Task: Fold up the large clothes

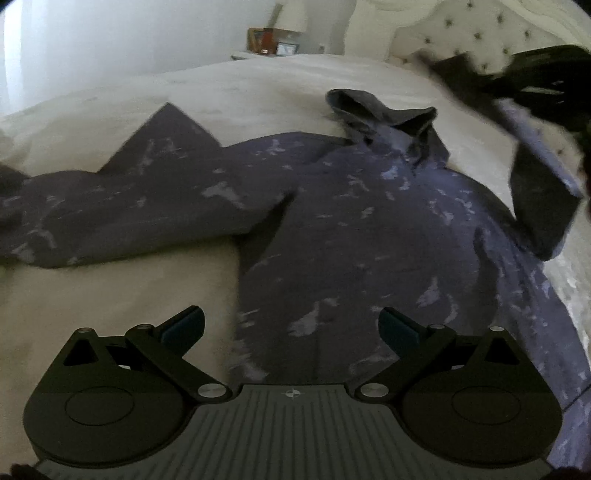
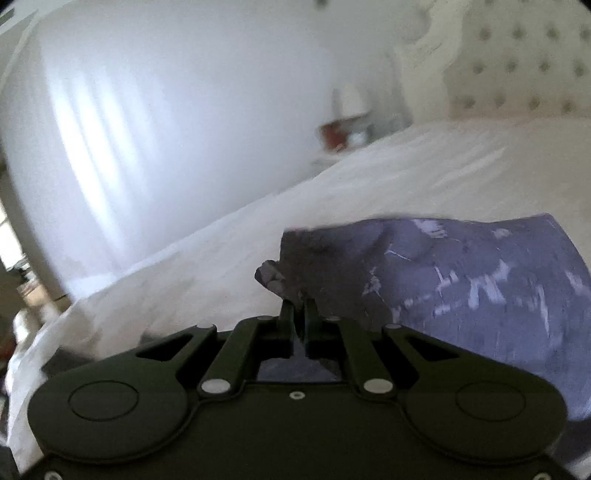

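1. My left gripper (image 1: pixel 291 326) has its jaws spread wide with nothing between them; it hangs over the lower body of the hoodie (image 1: pixel 354 236), near the bed's near edge.
2. My right gripper (image 2: pixel 300 314) has its jaws drawn together on a dark cuff or edge of the right sleeve (image 2: pixel 436 266), with a pinch of cloth bunched just past the fingertips (image 2: pixel 286 314).
3. In the left wrist view the right gripper (image 1: pixel 543 74) shows as a blurred dark shape at the upper right, near the headboard (image 1: pixel 480 33), and the right sleeve (image 1: pixel 535 173) is lifted off the bedcover, hanging from it.
4. The hoodie is purple-grey with pale blotches and lies spread on the cream bedcover (image 1: pixel 110 295), its body running from the near edge toward the headboard end.
5. Its hood (image 1: pixel 384 114) stands partly open at the far end of the garment, pointing toward the headboard.
6. The left sleeve (image 1: pixel 110 210) lies flat, stretched out toward the bed's left side; its far end runs out of view at the frame edge.
7. A nightstand (image 1: pixel 273 48) with a lamp (image 1: pixel 291 16) and a few small items stands beyond the bed's far left corner, against the white wall.
8. The right wrist view is motion-blurred, so I cannot make out finer detail of the grip.
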Tool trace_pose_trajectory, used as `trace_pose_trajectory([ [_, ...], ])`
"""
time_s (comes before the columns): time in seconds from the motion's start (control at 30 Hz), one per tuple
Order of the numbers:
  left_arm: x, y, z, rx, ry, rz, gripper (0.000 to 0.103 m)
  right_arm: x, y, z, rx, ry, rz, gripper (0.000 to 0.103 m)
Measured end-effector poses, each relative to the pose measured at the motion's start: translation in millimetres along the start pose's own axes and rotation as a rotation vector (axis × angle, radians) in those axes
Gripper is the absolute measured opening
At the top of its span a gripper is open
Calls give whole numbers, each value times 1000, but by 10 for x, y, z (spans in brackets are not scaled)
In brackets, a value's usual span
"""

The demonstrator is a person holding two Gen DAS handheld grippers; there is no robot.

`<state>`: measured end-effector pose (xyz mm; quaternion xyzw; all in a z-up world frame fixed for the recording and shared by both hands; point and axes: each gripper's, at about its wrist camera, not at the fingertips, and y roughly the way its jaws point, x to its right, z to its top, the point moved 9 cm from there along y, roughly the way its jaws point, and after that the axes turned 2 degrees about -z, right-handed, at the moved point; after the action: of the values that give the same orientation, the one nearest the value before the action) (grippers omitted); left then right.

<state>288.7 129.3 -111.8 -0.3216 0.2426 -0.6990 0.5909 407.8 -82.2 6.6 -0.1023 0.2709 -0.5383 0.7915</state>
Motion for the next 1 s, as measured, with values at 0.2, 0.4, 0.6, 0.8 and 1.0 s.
trace_pose_trajectory([
  [0.2, -192, -70, -47, -5, -9, 29, 102, -351, 518, -767, -136, 5, 80, 11],
  [0.4, -245, -100, 6, 4, -12, 21, 102, -436, 595, -1180, -235, 38, 158, 46],
  [0.6, -63, -77, 273, 48, 17, -26, 102, -217, 162, -870, -150, 87, 171, 72],
  [0.8, 240, 179, 599, 85, 44, -79, 101, 644, -285, -680, -84, 72, -10, 81],
  [1.0, 526, 574, 820, 110, 103, -66, 101, 1575, -407, -856, -69, 46, -239, 81],
])
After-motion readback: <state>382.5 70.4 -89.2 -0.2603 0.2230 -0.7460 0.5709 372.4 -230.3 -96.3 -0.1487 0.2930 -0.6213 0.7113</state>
